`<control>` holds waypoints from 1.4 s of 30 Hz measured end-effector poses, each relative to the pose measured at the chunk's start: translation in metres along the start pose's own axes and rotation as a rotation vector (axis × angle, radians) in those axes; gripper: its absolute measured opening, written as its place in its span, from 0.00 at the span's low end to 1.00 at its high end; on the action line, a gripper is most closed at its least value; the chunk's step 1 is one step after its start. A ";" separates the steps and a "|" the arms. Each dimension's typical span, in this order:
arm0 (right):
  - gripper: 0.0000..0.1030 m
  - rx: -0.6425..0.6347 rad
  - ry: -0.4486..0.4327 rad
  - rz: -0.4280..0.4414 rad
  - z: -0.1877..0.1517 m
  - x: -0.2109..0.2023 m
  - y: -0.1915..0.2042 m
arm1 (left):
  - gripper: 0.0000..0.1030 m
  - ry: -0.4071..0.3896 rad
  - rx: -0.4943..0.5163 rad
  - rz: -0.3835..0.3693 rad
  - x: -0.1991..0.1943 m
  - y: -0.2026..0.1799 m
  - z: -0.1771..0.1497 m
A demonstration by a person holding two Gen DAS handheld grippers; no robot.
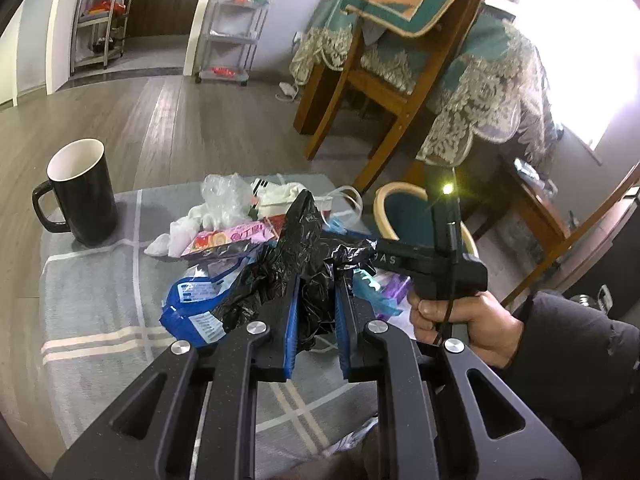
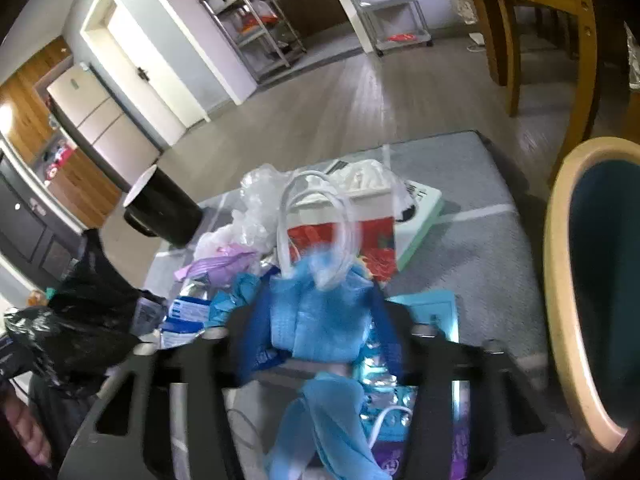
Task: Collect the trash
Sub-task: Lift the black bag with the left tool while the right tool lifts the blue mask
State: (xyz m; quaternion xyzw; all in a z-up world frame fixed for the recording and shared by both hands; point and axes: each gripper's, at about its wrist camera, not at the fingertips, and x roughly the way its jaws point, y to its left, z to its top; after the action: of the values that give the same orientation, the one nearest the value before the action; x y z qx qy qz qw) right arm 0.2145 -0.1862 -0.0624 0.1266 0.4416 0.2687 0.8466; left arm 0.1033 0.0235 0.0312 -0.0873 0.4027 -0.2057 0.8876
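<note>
Your left gripper [image 1: 316, 292] has its jaws clamped on the crumpled black trash bag [image 1: 296, 264]; what the bag holds stays hidden. Your right gripper [image 2: 320, 320] has its jaws pressed on a blue face mask [image 2: 316, 320], its white loops hanging blurred. Just beyond both jaws the trash pile [image 1: 224, 236] lies on the table [image 1: 92, 300]: a blue-and-white wrapper [image 1: 192, 308], a pink packet [image 1: 232, 240], clear plastic. The print on them is unreadable. Farther left stands a black mug [image 1: 78, 192], its inside unseen.

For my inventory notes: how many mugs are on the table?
1: the black mug stands at the table's far left edge, beside the trash pile. The pile could hide more.
</note>
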 end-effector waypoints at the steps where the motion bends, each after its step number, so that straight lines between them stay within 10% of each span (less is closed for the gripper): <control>1: 0.21 -0.001 -0.004 0.005 -0.001 -0.002 0.000 | 0.15 0.006 0.005 0.005 0.001 0.000 0.000; 7: 0.03 -0.007 -0.051 0.044 -0.005 -0.018 0.004 | 0.15 0.026 0.008 0.034 0.007 -0.003 0.003; 42: 0.03 0.040 -0.328 0.076 -0.023 -0.156 -0.003 | 0.15 -0.074 0.044 -0.061 0.006 -0.042 0.030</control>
State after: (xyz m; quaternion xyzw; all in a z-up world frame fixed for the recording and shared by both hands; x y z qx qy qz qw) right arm 0.1245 -0.2771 0.0291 0.2020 0.2978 0.2676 0.8938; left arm 0.1171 -0.0177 0.0607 -0.0878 0.3621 -0.2381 0.8969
